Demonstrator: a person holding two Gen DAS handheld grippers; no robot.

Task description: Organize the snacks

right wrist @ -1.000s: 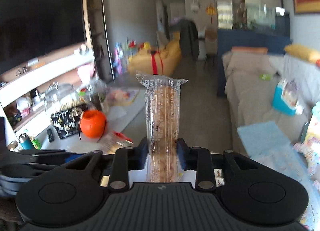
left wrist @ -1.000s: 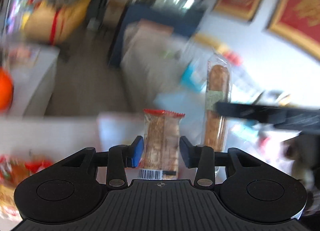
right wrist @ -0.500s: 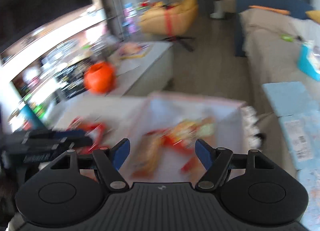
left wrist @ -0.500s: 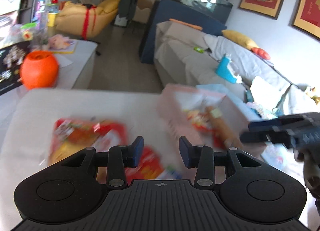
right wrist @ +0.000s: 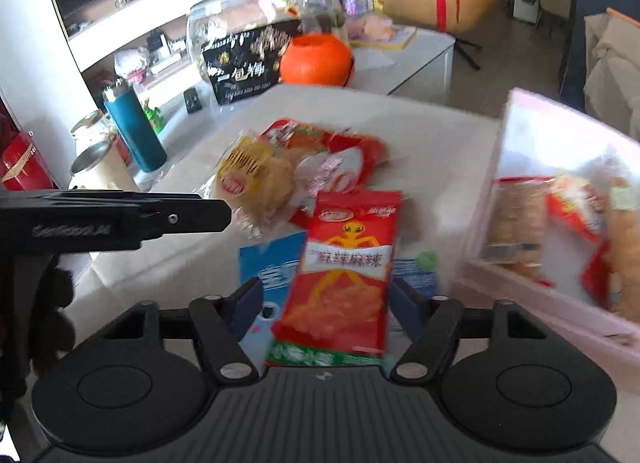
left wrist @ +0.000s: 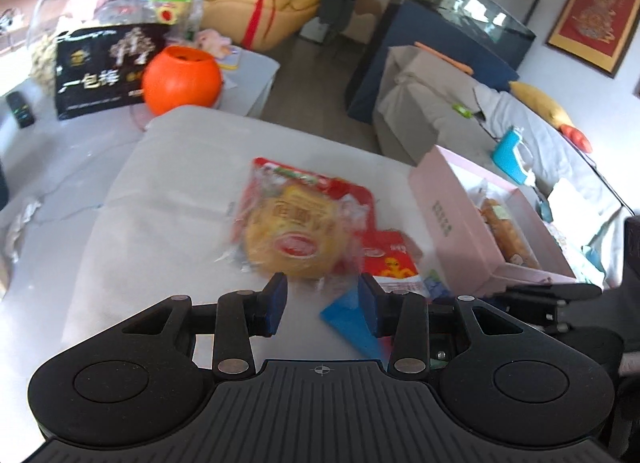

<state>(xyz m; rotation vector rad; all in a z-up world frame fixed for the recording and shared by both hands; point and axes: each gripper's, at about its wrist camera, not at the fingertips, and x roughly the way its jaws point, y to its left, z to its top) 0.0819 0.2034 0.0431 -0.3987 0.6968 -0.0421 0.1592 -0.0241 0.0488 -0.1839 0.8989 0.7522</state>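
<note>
White tabletop (left wrist: 168,199) in a lived-in sitting room carries the loose snacks, and the red spicy-snack packet (right wrist: 340,275) lies flat on it, partly over a blue packet (right wrist: 272,263), right between the spread fingers of the right gripper (right wrist: 326,301), which is wide open and holds nothing. That packet looks light, soft and slick, a thin foil pouch that will crumple and slide instead of resisting; pinching it across its narrow width near the middle, with the fingers low against the table, seems the surest hold, since an edge grip would likely let it flop. Just beyond it sits the round yellow cake in clear wrap (left wrist: 296,235), puffy and easily squashed, resting on another red bag (right wrist: 340,151). The left gripper (left wrist: 322,305) hangs just short of that cake, its jaws apart at a moderate gap and empty, with a corner of the blue packet showing between them. To the right stands the pink box (left wrist: 452,223), open, already holding several wrapped biscuits and bars (right wrist: 516,223); its near wall rises between the loose packets and its inside, so anything carried over must be lifted above it. Farther back are an orange pumpkin-shaped pot (left wrist: 182,77), a black gift box (left wrist: 100,71), a glass jar (right wrist: 232,15) and a teal flask (right wrist: 134,125), all well apart from the work.
</note>
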